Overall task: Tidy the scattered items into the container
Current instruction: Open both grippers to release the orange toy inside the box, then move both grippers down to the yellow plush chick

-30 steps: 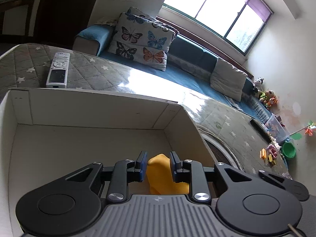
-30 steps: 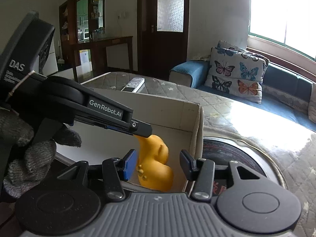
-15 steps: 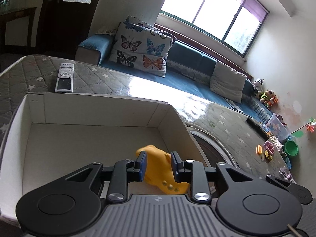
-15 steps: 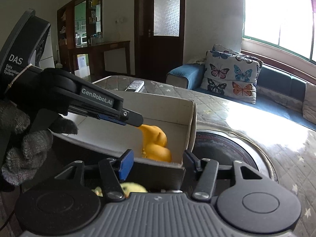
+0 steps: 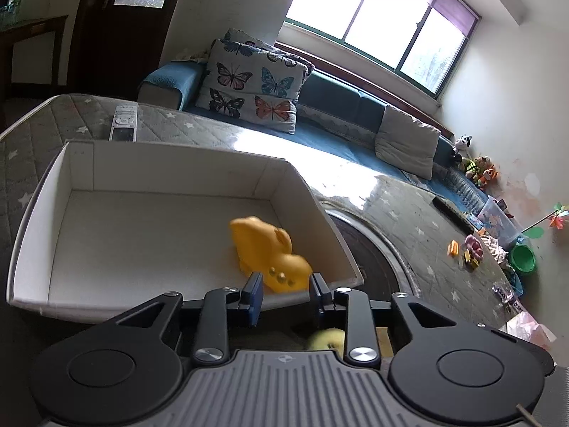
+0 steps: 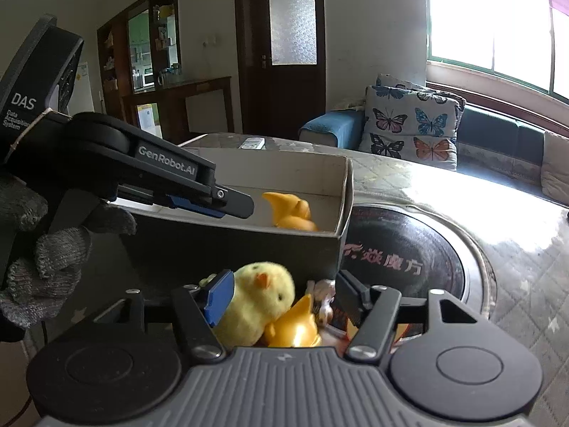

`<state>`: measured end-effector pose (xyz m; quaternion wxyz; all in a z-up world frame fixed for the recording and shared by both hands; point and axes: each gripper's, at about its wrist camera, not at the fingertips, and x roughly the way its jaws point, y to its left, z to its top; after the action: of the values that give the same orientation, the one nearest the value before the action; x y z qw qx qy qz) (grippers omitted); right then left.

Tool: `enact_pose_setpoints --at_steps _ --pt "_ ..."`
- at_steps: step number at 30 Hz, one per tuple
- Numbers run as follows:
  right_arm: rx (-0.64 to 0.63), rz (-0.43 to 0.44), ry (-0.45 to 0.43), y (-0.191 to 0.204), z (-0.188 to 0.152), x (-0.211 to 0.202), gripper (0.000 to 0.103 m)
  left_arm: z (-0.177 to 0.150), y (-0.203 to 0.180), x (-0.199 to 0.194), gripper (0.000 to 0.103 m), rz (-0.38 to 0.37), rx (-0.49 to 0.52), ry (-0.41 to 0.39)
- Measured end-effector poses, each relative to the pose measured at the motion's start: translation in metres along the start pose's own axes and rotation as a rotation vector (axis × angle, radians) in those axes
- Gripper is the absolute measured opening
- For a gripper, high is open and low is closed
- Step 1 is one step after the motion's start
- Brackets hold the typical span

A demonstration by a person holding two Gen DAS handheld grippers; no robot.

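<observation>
Released since the earlier frame, the orange rubber duck (image 5: 270, 252) now lies on its side on the floor of the white cardboard box (image 5: 170, 163), near the right wall; before, it was clamped in the left gripper (image 5: 286, 295). That gripper now has its jaws apart and holds nothing, and the duck lies just in front of its blue pads, not touching them. The duck is smooth and glossy, the box matte with straight thin walls. The right gripper (image 6: 284, 293) is also spread open, above a fluffy yellow plush chick (image 6: 259, 302) and a second shiny orange duck (image 6: 295, 327), which lie outside the box on the quilted grey counter (image 5: 409, 213) with a star pattern.
</observation>
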<state>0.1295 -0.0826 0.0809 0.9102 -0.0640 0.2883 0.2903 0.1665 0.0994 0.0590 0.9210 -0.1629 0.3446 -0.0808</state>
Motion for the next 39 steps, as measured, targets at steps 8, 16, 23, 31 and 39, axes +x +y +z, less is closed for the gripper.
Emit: enact_pose_setpoints --at_steps 8,16,23,31,39 --pt "0.008 0.02 -0.006 0.012 -0.016 -0.015 0.07 -0.021 -0.005 -0.014 0.031 0.026 -0.004 0.009" --pt "0.012 0.038 0.003 0.023 -0.034 -0.022 0.07 -0.037 -0.009 -0.026 0.031 0.045 -0.01 0.009" --pt "0.016 0.055 0.015 0.032 -0.045 -0.024 0.071 -0.05 -0.015 -0.032 0.031 0.065 0.002 0.02" --pt "0.011 0.065 0.022 0.04 -0.05 -0.024 0.072 -0.057 -0.019 -0.039 0.031 0.095 0.01 0.017" --pt "0.006 0.072 0.028 0.047 -0.052 -0.024 0.076 -0.066 -0.017 -0.043 0.031 0.122 0.001 0.023"
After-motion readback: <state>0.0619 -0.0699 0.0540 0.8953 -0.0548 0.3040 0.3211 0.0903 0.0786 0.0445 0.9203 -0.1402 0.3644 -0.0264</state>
